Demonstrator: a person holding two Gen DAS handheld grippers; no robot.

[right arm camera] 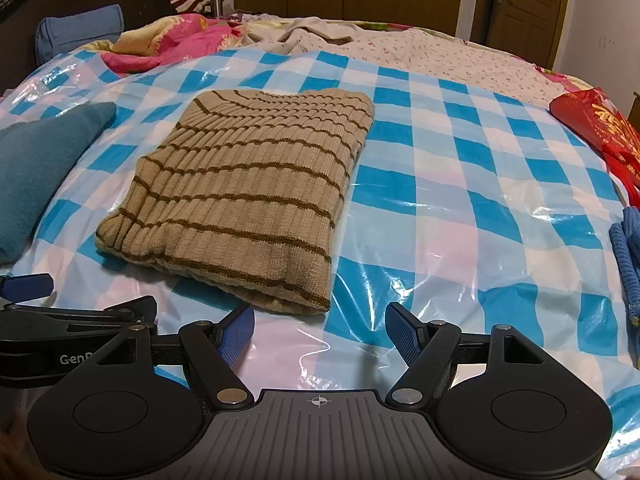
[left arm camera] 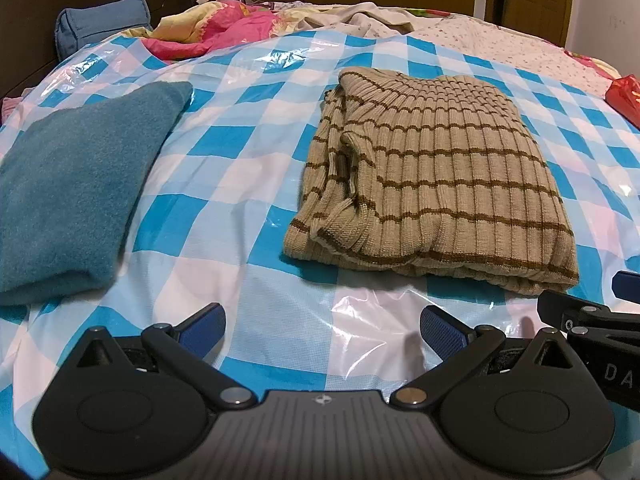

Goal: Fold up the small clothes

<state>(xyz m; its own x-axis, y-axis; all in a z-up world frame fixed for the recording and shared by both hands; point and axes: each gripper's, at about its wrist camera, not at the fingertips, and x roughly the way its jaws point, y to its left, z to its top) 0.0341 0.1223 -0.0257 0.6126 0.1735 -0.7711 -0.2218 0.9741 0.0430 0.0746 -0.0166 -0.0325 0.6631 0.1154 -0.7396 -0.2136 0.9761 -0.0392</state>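
The bed is serving as the work surface, and a checked sheet (left arm camera: pixel 248 128) of glossy plastic is lying over it, most likely to give the clothes a clean, smooth place to be folded on. Beyond the sheet, rumpled bedding (right arm camera: pixel 192 36) is sitting pushed toward the headboard, out of the working area.

The sweater (right arm camera: pixel 248 184), tan with brown stripes, is lying in the middle of the sheet as a compact rectangle, layers stacked and edges roughly lined up, so this piece looks folded already. In the left view a loose cuff or sleeve end is peeking out along its left side. A teal cloth (left arm camera: pixel 68 184) is resting well to the left of it, also folded flat, probably set aside as finished. At the far right edge a red bag (right arm camera: pixel 600 128) and a bit of blue knit (right arm camera: pixel 630 256) are waiting, the knit perhaps the next garment.

The left gripper (left arm camera: pixel 322 326) is hovering just short of the sweater's near edge, fingers spread wide and holding nothing. The right gripper (right arm camera: pixel 320 332) is sitting beside it, near the sweater's near right corner, likewise released and touching no cloth.
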